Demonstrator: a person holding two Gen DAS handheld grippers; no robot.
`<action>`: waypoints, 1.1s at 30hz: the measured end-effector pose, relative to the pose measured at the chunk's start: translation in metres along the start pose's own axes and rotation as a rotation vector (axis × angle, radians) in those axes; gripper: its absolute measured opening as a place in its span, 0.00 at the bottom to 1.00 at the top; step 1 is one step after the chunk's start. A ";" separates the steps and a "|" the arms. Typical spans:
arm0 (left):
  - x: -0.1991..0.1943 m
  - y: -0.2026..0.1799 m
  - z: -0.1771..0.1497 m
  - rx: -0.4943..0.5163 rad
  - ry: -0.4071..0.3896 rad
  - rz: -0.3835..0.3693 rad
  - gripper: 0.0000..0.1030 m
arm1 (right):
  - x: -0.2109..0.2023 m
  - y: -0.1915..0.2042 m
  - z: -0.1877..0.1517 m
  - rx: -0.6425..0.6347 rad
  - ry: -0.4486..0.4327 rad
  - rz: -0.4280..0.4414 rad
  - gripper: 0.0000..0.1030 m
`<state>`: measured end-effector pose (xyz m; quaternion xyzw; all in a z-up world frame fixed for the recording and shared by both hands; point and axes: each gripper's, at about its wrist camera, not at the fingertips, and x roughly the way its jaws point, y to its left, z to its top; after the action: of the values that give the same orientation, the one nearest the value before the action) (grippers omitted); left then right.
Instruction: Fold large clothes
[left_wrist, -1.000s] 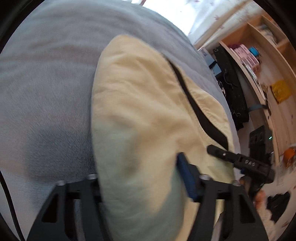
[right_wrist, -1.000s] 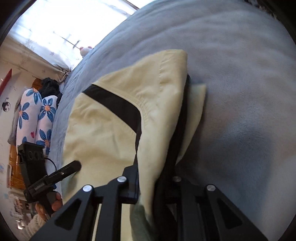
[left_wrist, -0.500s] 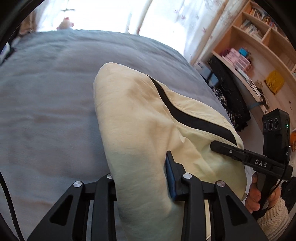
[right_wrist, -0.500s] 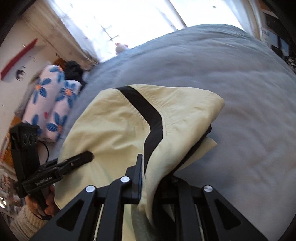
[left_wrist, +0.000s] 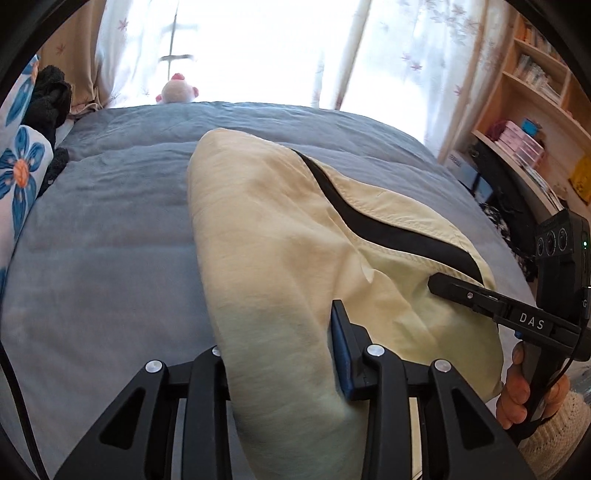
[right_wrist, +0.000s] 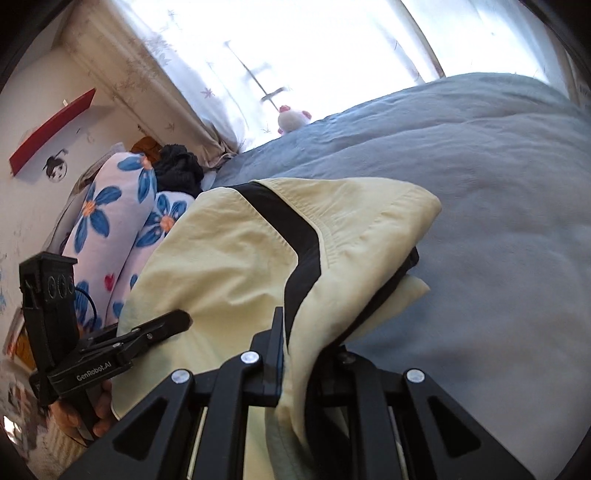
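A pale yellow garment (left_wrist: 280, 236) with a black stripe (left_wrist: 369, 221) hangs in a folded bundle above a grey-blue bed (left_wrist: 103, 251). My left gripper (left_wrist: 280, 354) is shut on the garment's near left edge. My right gripper (right_wrist: 306, 347) is shut on the near right edge of the garment (right_wrist: 236, 258), where the black stripe (right_wrist: 295, 236) runs into the jaws. The right gripper also shows at the right of the left wrist view (left_wrist: 458, 291), and the left gripper at the lower left of the right wrist view (right_wrist: 162, 325). The garment's far end droops toward the bed.
Floral pillows (right_wrist: 110, 221) and a dark garment (right_wrist: 177, 166) lie at the bed's left side. A small plush toy (left_wrist: 177, 90) sits at the far edge by the curtained window. Wooden shelves (left_wrist: 532, 122) stand to the right of the bed.
Both grippers have risen and tilted up with the garment, lifting it off the bed. The window and the far edge of the bed have come into view.
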<state>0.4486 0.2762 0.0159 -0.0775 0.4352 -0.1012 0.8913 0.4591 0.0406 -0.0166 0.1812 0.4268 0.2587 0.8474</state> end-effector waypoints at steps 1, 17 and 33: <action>0.009 0.006 0.004 0.003 0.001 0.002 0.31 | 0.014 -0.004 0.005 0.007 -0.004 0.007 0.10; 0.154 0.112 -0.013 -0.107 -0.052 0.071 0.62 | 0.161 -0.076 0.003 0.018 0.013 -0.063 0.17; 0.135 0.106 -0.003 -0.050 -0.071 0.241 0.64 | 0.146 -0.056 0.010 -0.113 0.047 -0.223 0.42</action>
<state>0.5395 0.3455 -0.1131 -0.0503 0.4118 0.0203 0.9097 0.5567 0.0815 -0.1319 0.0784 0.4490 0.1907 0.8694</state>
